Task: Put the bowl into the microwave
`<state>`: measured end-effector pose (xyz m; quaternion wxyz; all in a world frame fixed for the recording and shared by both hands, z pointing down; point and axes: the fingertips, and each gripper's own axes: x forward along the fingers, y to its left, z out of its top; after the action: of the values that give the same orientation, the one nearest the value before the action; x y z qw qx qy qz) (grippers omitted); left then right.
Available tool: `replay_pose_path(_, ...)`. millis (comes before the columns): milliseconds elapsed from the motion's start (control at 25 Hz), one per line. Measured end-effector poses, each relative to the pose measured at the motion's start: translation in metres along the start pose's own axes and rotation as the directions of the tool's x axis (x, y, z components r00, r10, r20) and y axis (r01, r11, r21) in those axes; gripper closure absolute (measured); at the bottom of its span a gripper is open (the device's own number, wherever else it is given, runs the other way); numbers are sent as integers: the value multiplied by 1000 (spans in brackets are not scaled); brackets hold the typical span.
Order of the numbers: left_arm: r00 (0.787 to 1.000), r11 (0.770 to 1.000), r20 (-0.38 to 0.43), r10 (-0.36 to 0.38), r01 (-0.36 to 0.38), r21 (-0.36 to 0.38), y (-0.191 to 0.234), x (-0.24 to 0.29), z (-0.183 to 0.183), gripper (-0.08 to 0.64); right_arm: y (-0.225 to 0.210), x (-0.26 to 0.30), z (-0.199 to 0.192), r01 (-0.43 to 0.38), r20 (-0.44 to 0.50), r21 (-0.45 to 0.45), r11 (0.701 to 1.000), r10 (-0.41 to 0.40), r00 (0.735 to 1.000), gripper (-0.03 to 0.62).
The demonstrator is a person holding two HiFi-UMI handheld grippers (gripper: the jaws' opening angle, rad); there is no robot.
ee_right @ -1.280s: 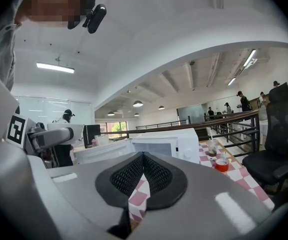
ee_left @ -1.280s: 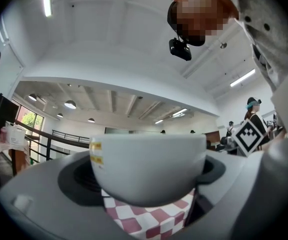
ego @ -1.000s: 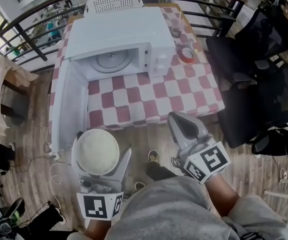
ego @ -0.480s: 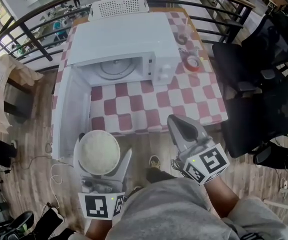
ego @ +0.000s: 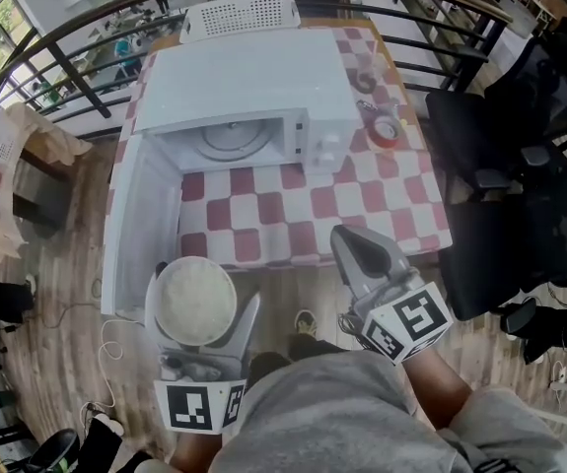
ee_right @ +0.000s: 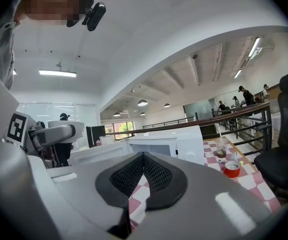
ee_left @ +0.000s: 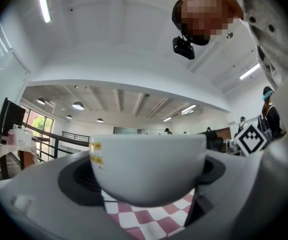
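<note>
Bowl [ee_left: 149, 166] sits clamped between the left gripper's [ego: 204, 286] jaws, short of the checkered table [ego: 308, 210]. Beyond it the microwave [ego: 239, 92] stands with its door [ego: 140, 227] swung open. Right gripper [ego: 350, 239] hovers at the table's near edge, jaws pressed together, empty.

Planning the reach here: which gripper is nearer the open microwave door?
Left. The left gripper, shut on the bowl, is beside the microwave door, near its outer end; the right gripper is much farther right.
</note>
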<state>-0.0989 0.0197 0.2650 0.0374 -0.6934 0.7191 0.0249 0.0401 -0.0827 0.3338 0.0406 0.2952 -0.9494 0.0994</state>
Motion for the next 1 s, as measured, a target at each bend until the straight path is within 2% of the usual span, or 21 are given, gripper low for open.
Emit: replay_pose_path(1000, 1000, 1000, 12, -26, 26, 4, -20, -1, 5, 48, -7, -17, 1, 2, 15, 4, 1000, -2, 1000, 592)
